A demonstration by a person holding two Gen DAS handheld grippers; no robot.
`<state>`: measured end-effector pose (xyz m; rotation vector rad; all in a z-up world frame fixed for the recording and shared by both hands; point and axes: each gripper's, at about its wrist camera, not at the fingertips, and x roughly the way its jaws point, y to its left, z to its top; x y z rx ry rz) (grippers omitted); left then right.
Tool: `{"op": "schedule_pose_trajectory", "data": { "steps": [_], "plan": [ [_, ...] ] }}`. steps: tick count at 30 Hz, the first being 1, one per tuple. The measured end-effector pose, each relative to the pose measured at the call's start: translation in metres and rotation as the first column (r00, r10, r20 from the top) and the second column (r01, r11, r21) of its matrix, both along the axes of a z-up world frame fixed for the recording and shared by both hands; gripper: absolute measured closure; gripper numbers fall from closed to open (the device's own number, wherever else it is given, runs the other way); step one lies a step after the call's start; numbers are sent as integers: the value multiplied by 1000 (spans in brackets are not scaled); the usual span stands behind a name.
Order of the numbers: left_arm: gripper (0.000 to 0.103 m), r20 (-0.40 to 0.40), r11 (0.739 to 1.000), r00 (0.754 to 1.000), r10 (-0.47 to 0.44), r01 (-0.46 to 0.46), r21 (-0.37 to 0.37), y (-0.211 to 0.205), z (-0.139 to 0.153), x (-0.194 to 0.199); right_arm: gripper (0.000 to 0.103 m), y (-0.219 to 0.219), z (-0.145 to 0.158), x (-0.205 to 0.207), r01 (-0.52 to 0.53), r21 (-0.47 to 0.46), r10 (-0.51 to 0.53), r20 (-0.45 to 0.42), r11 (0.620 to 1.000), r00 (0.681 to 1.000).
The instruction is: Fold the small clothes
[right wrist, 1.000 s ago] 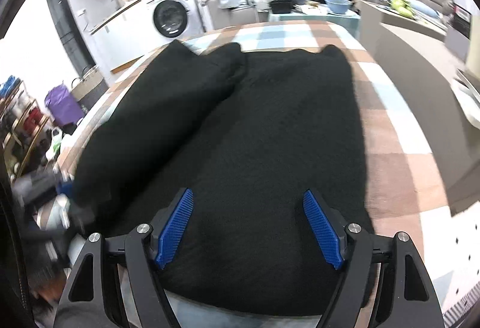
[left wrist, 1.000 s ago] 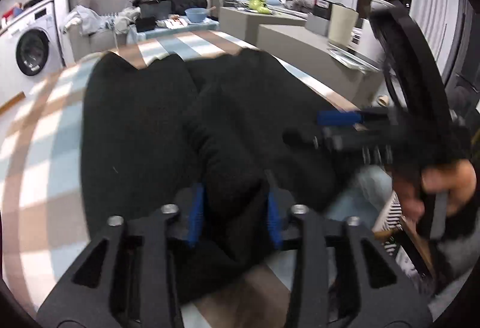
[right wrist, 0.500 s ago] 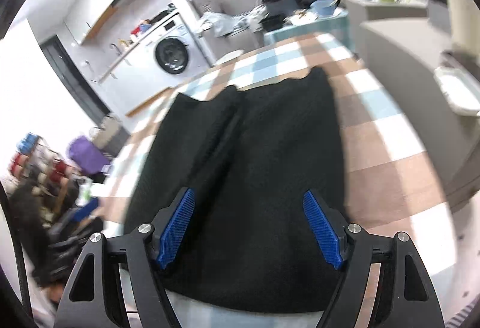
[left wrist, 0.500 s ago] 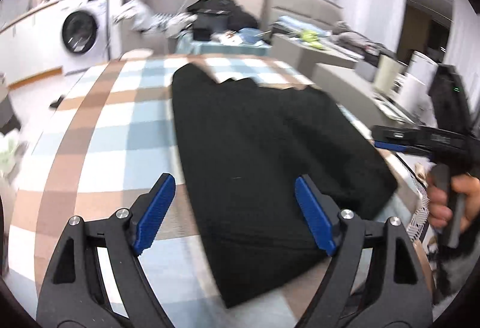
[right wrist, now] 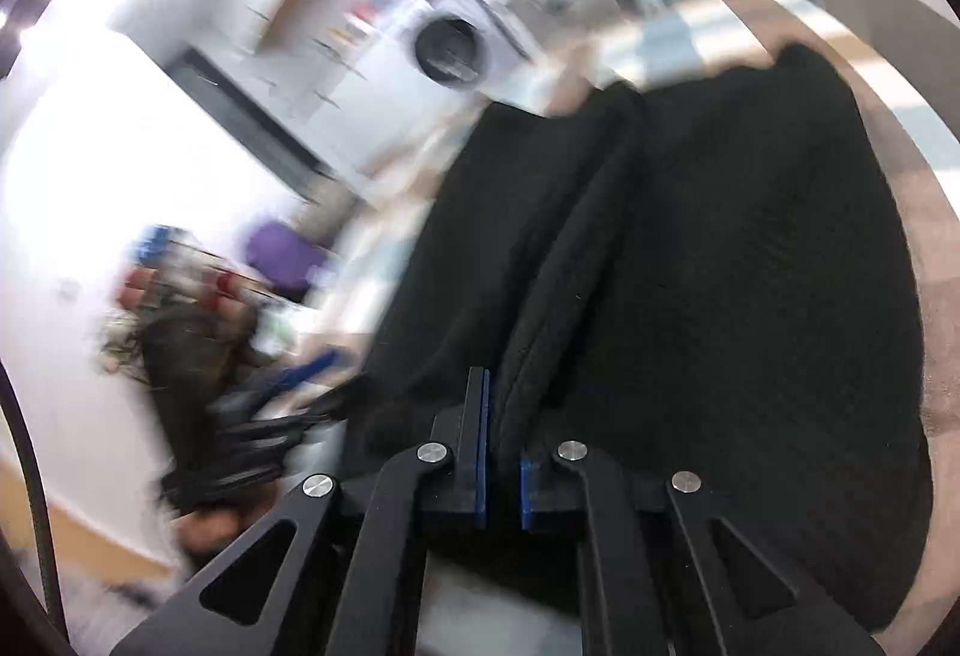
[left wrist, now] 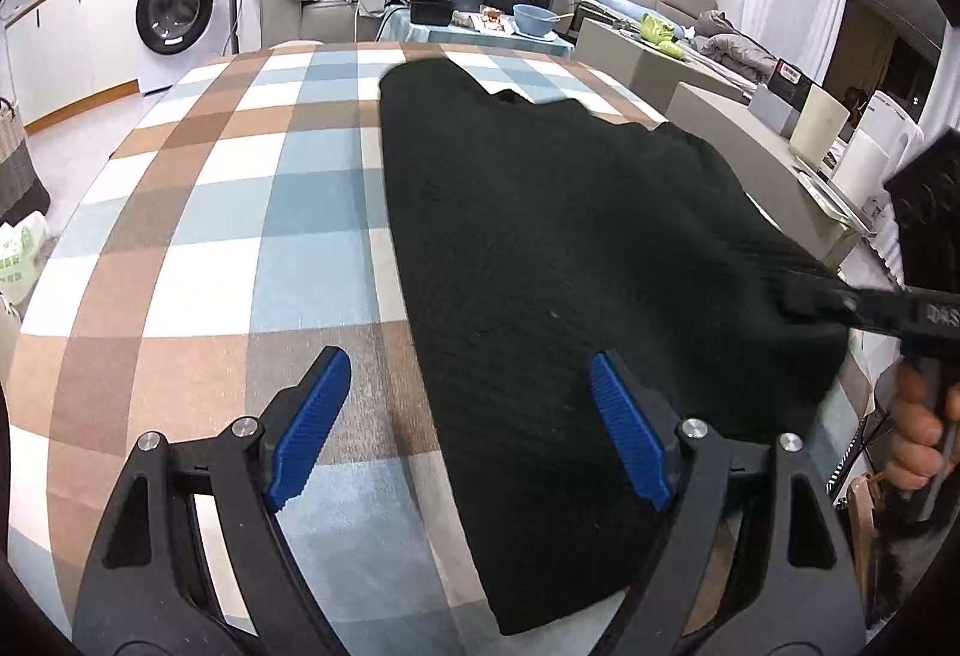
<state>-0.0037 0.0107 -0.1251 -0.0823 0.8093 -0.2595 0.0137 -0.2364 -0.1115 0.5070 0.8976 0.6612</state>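
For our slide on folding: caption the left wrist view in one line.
Open left gripper hovers over the black garment on the checked cloth; the right gripper pinches its far edge.

Black knit garment (left wrist: 570, 236) at centre right, checked tablecloth (left wrist: 240, 212) in brown, pale blue and white, blue pads (left wrist: 309, 416) on black gripper fingers, white washing machine (left wrist: 180, 2) upper left

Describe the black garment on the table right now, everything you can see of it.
The black garment is a thick, knit-looking piece lying mostly flat on the checked tablecloth, already folded lengthwise, with one layer lapped over along a raised ridge. Its near end reaches the table's front edge. The right gripper is shut on a pinch of fabric at that near edge; the left gripper is open over its other near corner, not gripping.
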Motion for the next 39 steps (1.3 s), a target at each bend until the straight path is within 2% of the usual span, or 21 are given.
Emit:
{"op": "schedule_pose_trajectory", "data": {
  "steps": [2,3,4,6,7,8,9,11,15,19,22,24,26,28,29,31,34,35,37,38,39],
  "plan": [
    [23,0,1000,1000,-10,10,-4,-3,0,4,96,-8,-2,-8,9,-24,-9,-25,1000,1000],
    [23,-1,1000,1000,-12,12,-1,-5,0,6,96,-9,-7,-9,24,-78,-28,-50,997,998],
    [23,-4,1000,1000,-16,16,5,-9,0,8,96,-7,-14,-9,34,-175,-47,-70,984,996],
    [23,-13,1000,1000,-23,23,11,-12,-1,10,92,-7,-23,-8,23,-245,-48,-99,969,994],
    [23,-21,1000,999,-25,25,19,-13,-2,10,88,-9,-21,-10,31,-232,-51,-84,972,995],
    [23,-25,999,999,-29,30,21,-14,-3,10,72,-14,-15,-12,55,-235,-73,-66,970,995],
    [23,-27,999,999,-36,37,21,-15,-3,11,64,-19,-9,-15,85,-241,-98,-40,967,994],
    [23,-30,998,998,-48,49,29,-18,-6,12,64,-29,6,-18,158,-215,-155,29,964,987],
    [23,-40,997,997,-63,64,34,-22,-9,12,63,-24,15,-2,145,-133,-142,32,980,989],
    [23,-45,997,996,-72,74,32,-22,-11,13,63,-1,-4,36,79,-102,-85,-60,992,995],
    [23,-45,997,996,-77,78,29,-20,-11,14,64,10,-25,68,66,-66,-77,-176,996,981],
    [23,-42,997,996,-74,75,24,-18,-10,15,76,5,-30,89,89,-25,-92,-213,996,973],
    [23,-39,997,997,-68,69,18,-16,-9,17,93,9,-26,102,84,-59,-95,-202,995,975],
    [23,-37,998,997,-64,64,4,-13,-9,17,95,8,-1,99,57,0,-57,-57,998,997],
    [23,-35,998,997,-62,62,-6,-11,-8,17,95,7,15,95,79,-29,-77,38,996,996],
    [23,-37,998,998,-54,53,-36,-7,-8,18,94,2,25,93,135,-71,-131,64,988,989],
    [23,-52,999,997,-48,46,-28,-6,-10,19,86,1,9,94,149,-161,-156,-33,976,987],
    [23,-52,999,998,-47,45,-26,-6,-10,19,82,0,1,88,122,-152,-135,-78,981,988],
    [23,-53,998,997,-55,53,-33,-6,-10,17,68,0,-7,77,69,-96,-81,-125,993,989],
    [23,-53,998,997,-59,57,-37,-7,-10,17,56,5,-12,68,42,-66,-52,-145,997,988],
    [23,-53,998,997,-59,57,-37,-8,-11,16,54,6,-15,59,14,-48,-22,-165,999,986]
  ]
}}
